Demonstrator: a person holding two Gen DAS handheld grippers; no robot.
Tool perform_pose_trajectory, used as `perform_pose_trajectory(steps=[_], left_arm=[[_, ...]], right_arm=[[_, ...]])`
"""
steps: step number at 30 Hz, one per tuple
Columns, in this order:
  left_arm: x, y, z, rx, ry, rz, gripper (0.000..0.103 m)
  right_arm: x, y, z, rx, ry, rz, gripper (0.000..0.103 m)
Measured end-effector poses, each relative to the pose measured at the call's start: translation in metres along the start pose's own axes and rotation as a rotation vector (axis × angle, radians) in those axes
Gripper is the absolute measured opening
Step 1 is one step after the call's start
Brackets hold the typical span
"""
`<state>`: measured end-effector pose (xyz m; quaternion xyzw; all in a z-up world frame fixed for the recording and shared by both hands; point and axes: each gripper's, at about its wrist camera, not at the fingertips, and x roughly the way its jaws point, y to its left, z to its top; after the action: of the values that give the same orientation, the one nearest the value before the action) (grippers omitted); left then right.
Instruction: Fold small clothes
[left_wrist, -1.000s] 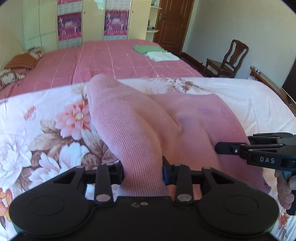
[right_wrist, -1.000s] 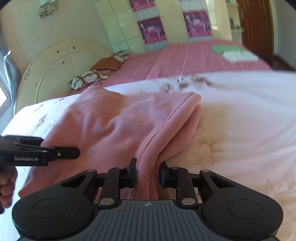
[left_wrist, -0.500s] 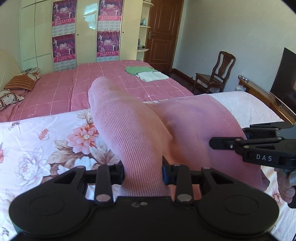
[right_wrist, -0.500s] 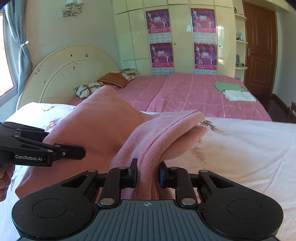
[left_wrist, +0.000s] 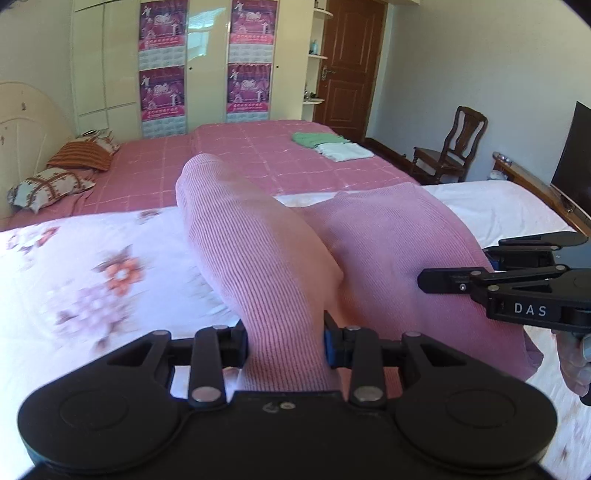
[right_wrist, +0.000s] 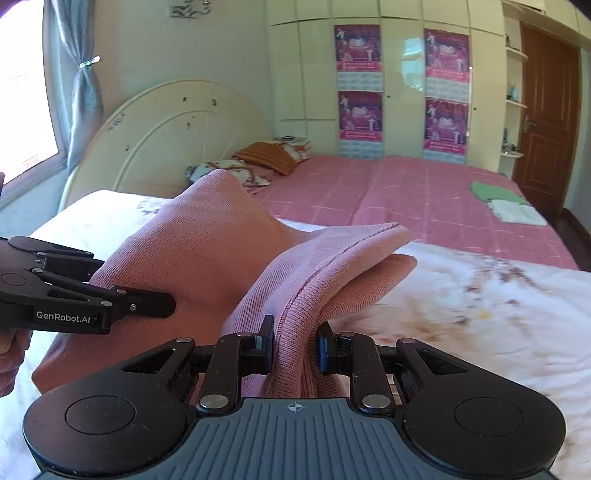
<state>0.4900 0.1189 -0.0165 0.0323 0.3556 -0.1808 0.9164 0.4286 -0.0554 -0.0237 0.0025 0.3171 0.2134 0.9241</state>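
Left wrist view: the left gripper (left_wrist: 286, 338) pinches a bunched fold of the pink knit garment (left_wrist: 369, 251), its fingers narrowed onto the cloth, above the floral bedspread (left_wrist: 92, 266). Right wrist view: the right gripper (right_wrist: 295, 345) clamps another ribbed edge of the same garment, raised off the bedspread. Beyond the bedspread, a green and a white folded cloth (left_wrist: 328, 146) lie on the pink bed (left_wrist: 155, 170).

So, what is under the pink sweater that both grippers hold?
Under the pink sweater the white flowered bedcover shows on both sides. The part of the cover directly below is hidden by the cloth, so anything lying there cannot be seen.
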Motion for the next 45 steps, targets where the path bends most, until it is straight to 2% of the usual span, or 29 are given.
perform_pose_trajectory(steps=[7, 13, 15, 18, 20, 22, 24, 27, 29, 31, 32, 33, 35, 36, 37, 39, 42, 45], left_arm=[[-0.028, 0.075, -0.034, -0.013, 0.045, 0.040, 0.033], [-0.014, 0.112, -0.069, -0.070, 0.103, 0.023, 0.034], [-0.004, 0.123, -0.085, -0.098, 0.109, 0.023, 0.041], [-0.005, 0.149, -0.103, -0.241, 0.070, -0.037, 0.054], [-0.008, 0.156, -0.105, -0.275, 0.062, -0.052, 0.058], [-0.019, 0.166, -0.105, -0.303, 0.038, -0.070, 0.057], [-0.033, 0.174, -0.102, -0.316, -0.011, -0.062, 0.054], [-0.040, 0.186, -0.089, -0.329, -0.067, -0.060, 0.051], [-0.032, 0.188, -0.079, -0.309, -0.053, -0.055, 0.048], [-0.013, 0.187, -0.074, -0.283, -0.003, -0.049, 0.044], [-0.001, 0.186, -0.074, -0.273, 0.040, -0.032, 0.046], [0.008, 0.187, -0.079, -0.266, 0.074, -0.017, 0.047], [0.012, 0.194, -0.088, -0.311, 0.066, -0.042, 0.048], [0.008, 0.200, -0.093, -0.340, 0.062, -0.051, 0.048], [0.002, 0.201, -0.095, -0.349, 0.053, -0.052, 0.047], [-0.019, 0.196, -0.099, -0.344, 0.013, -0.068, 0.043], [-0.051, 0.186, -0.117, -0.353, -0.023, -0.093, 0.044], [-0.069, 0.171, -0.137, -0.350, -0.023, -0.104, 0.044]], right_arm=[[0.052, 0.093, -0.001, -0.002, 0.034, 0.066, 0.021], [0.089, 0.131, -0.011, -0.007, 0.089, 0.082, 0.021], [0.095, 0.126, -0.031, 0.017, 0.132, 0.067, 0.021], [0.114, 0.104, -0.051, 0.096, 0.204, 0.049, 0.021], [0.117, 0.094, -0.058, 0.137, 0.203, 0.065, 0.021], [0.114, 0.092, -0.056, 0.159, 0.201, 0.087, 0.022], [0.105, 0.088, -0.051, 0.202, 0.181, 0.088, 0.028], [0.089, 0.076, -0.038, 0.260, 0.096, 0.053, 0.028], [0.092, 0.073, -0.027, 0.248, 0.064, 0.018, 0.028], [0.107, 0.071, -0.016, 0.234, 0.086, 0.022, 0.028], [0.114, 0.072, -0.013, 0.214, 0.099, 0.013, 0.020], [0.127, 0.073, -0.013, 0.181, 0.138, -0.026, 0.005], [0.151, 0.068, -0.019, 0.152, 0.236, -0.126, 0.000], [0.156, 0.061, -0.025, 0.159, 0.240, -0.150, 0.000], [0.156, 0.057, -0.028, 0.157, 0.247, -0.178, 0.000], [0.144, 0.053, -0.029, 0.175, 0.235, -0.182, 0.000], [0.093, 0.066, -0.032, 0.155, 0.121, -0.101, 0.000], [0.051, 0.094, -0.044, 0.073, 0.081, 0.027, 0.000]])
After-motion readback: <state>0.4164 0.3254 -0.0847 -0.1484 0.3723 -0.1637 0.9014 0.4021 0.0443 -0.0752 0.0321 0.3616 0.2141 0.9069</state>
